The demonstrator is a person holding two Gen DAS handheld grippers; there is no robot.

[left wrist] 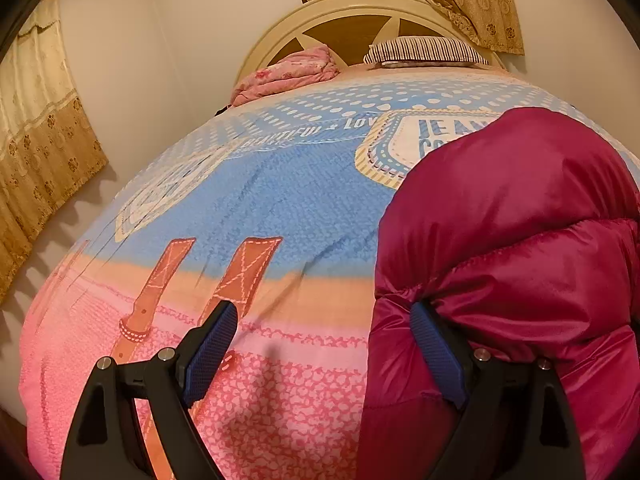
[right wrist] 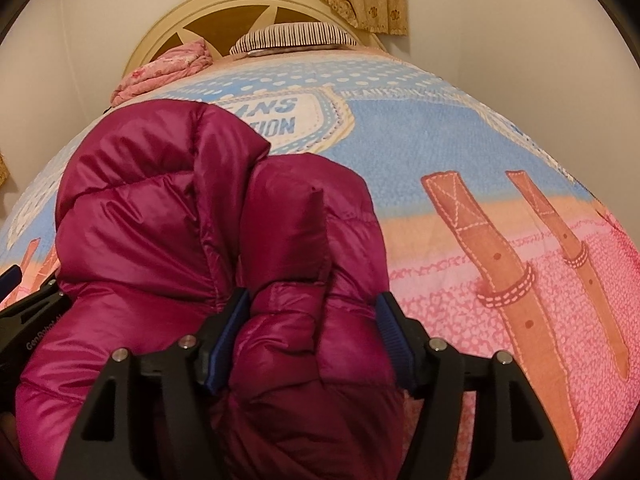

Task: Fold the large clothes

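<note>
A puffy magenta down jacket (right wrist: 160, 200) lies bunched on the bed, folded into thick rolls. In the right wrist view my right gripper (right wrist: 312, 298) has a fat fold of the jacket between its blue pads (right wrist: 224, 332), and the fabric bulges against both of them. In the left wrist view the jacket (left wrist: 520, 220) fills the right side. My left gripper (left wrist: 324, 312) stands wide open beside it, with only the bed cover in the gap; its right finger rests against the jacket's left edge. The left gripper (right wrist: 24, 300) also peeks in at the right view's left edge.
The bed cover (left wrist: 260, 200) is blue at the far half and pink near me, printed with orange belt straps. At the headboard (left wrist: 352, 12) lie a folded pink quilt (left wrist: 288, 72) and a striped pillow (left wrist: 424, 50). Curtains (left wrist: 40, 128) hang left and behind; a wall runs along the bed's left side.
</note>
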